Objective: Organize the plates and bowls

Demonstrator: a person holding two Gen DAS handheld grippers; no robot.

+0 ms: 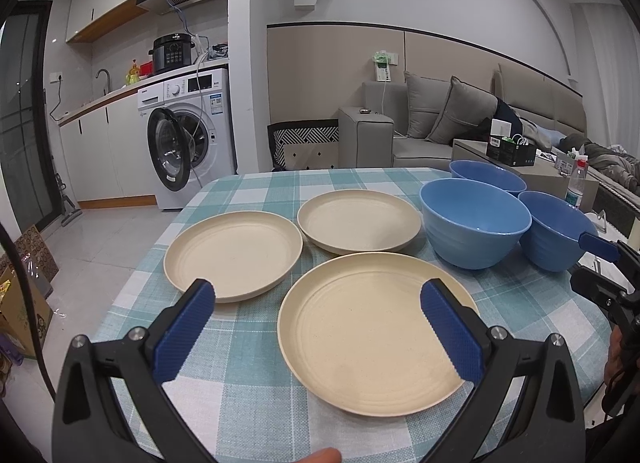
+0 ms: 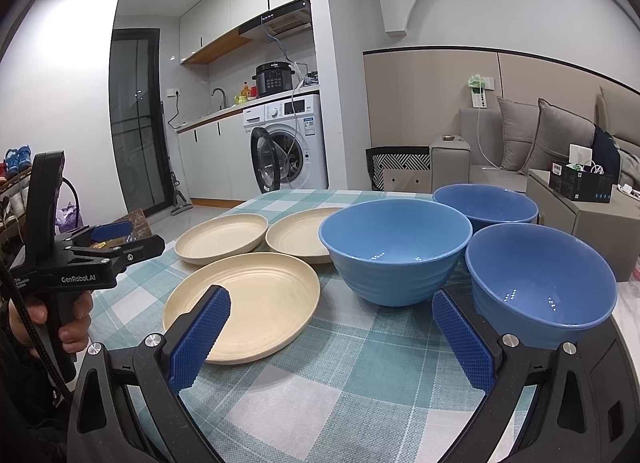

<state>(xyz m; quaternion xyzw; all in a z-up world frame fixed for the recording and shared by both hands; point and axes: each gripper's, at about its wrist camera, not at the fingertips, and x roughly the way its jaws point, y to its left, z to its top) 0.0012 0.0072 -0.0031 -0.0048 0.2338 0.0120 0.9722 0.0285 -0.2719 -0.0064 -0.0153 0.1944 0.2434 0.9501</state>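
Three cream plates lie on the checked tablecloth (image 2: 340, 383): a near plate (image 1: 372, 335) (image 2: 256, 299), a left plate (image 1: 234, 253) (image 2: 222, 237) and a far plate (image 1: 358, 225) (image 2: 296, 235). To their right stand three blue bowls: a middle bowl (image 1: 474, 223) (image 2: 394, 251), a far bowl (image 1: 488, 175) (image 2: 486, 203) and a right bowl (image 1: 556, 231) (image 2: 540, 279). My left gripper (image 1: 318, 295) (image 2: 132, 237) is open over the near plate's left part and holds nothing. My right gripper (image 2: 331, 299) (image 1: 592, 267) is open and empty, low between the near plate and the right bowl.
A hand (image 2: 72, 323) holds the left gripper's handle at the table's left side. Beyond the table are a washing machine (image 1: 192, 143) with its door open, a grey sofa (image 1: 440, 119) and a side table with a bottle (image 1: 576, 183). Cardboard boxes (image 1: 24, 303) sit on the floor at left.
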